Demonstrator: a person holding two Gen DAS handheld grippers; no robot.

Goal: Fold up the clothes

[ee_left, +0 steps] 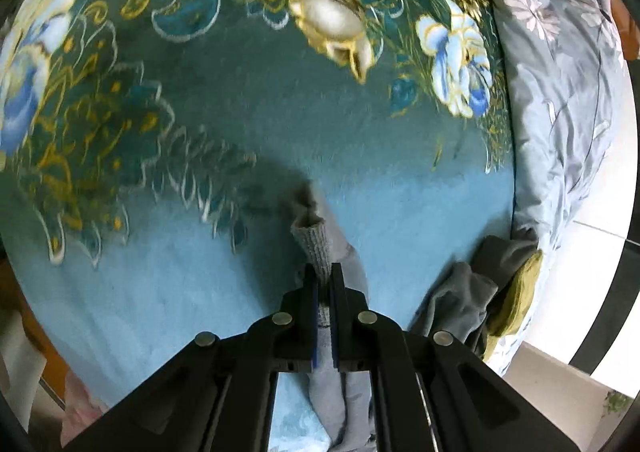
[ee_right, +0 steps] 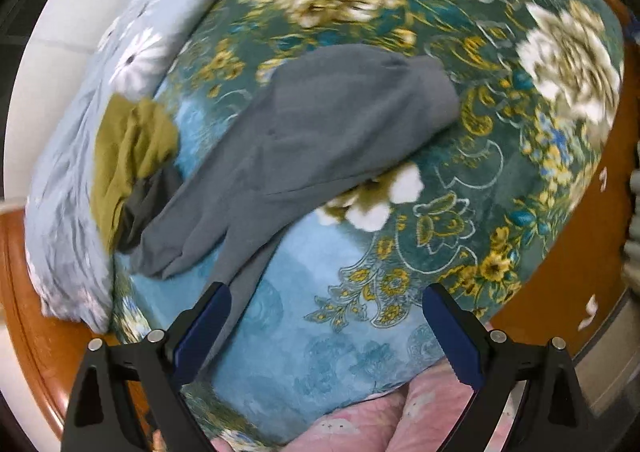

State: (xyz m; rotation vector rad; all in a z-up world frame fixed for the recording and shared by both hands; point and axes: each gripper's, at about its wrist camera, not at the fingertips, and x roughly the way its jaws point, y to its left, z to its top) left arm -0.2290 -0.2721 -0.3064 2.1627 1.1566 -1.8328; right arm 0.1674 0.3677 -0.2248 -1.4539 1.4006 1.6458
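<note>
Gripping the ribbed cuff of the grey garment (ee_left: 316, 248), our left gripper (ee_left: 324, 276) has its jaws clamped over the teal floral blanket (ee_left: 240, 100). Our right gripper (ee_right: 326, 306) hangs wide open, near the garment's spread body, the olive cloth (ee_right: 128, 152) further left.

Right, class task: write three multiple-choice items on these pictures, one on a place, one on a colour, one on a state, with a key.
1. Where does the olive cloth lie?
A. beside the grey garment
B. on the floor
C. in a gripper

2. What colour is the garment spread on the blanket?
A. red
B. grey
C. white

3. How is the right gripper?
A. shut on cloth
B. open
C. out of view

Key: A, it touches the garment's end near the pillow; B, plain grey; B, fingers wide apart, while the left gripper pinches a cuff.
</note>
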